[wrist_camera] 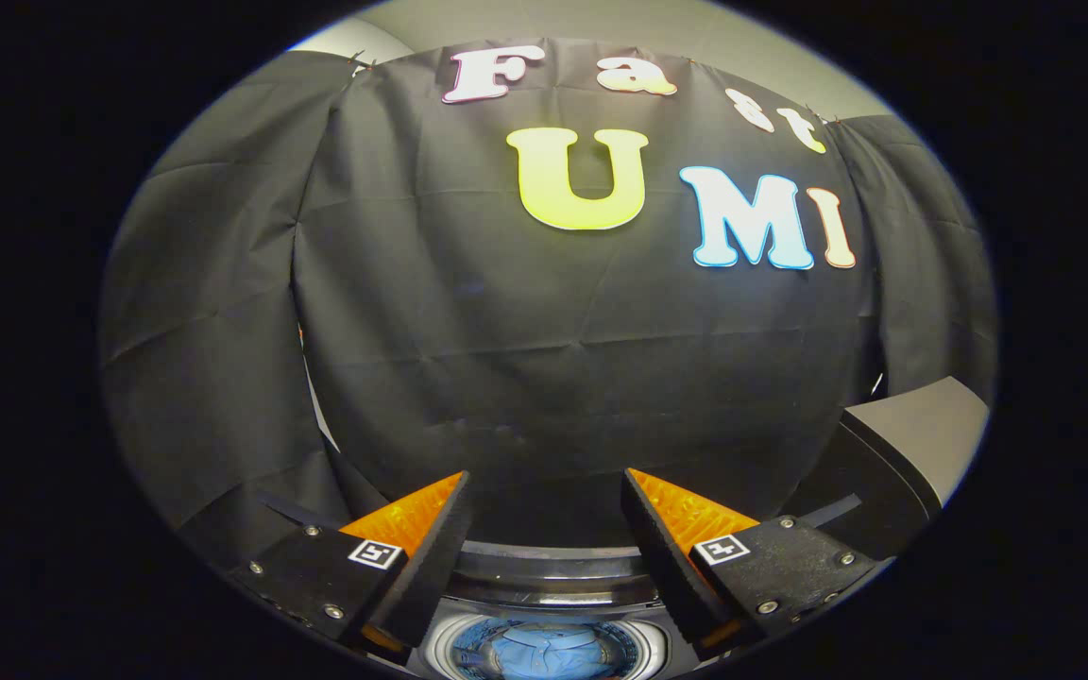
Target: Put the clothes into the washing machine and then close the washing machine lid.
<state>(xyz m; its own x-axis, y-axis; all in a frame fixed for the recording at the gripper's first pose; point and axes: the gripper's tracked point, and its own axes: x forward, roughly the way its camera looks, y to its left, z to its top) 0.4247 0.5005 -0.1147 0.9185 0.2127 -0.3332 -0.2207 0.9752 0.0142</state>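
Below, tongs (544,515) spread, empty, above the washing machine (549,576); blue clothes (544,652) inside its drum.

A black cloth wall (544,359) hangs straight ahead, beyond the fingers, creased in faint horizontal and vertical fold lines. It is made of separate panels: a broad middle panel, with a side panel (204,378) off to the left of the fingers and another (922,264) off to the right, each meeting the middle one at a draped vertical seam. Above the cloth's top edge a strip of pale wall or ceiling (657,24) shows.
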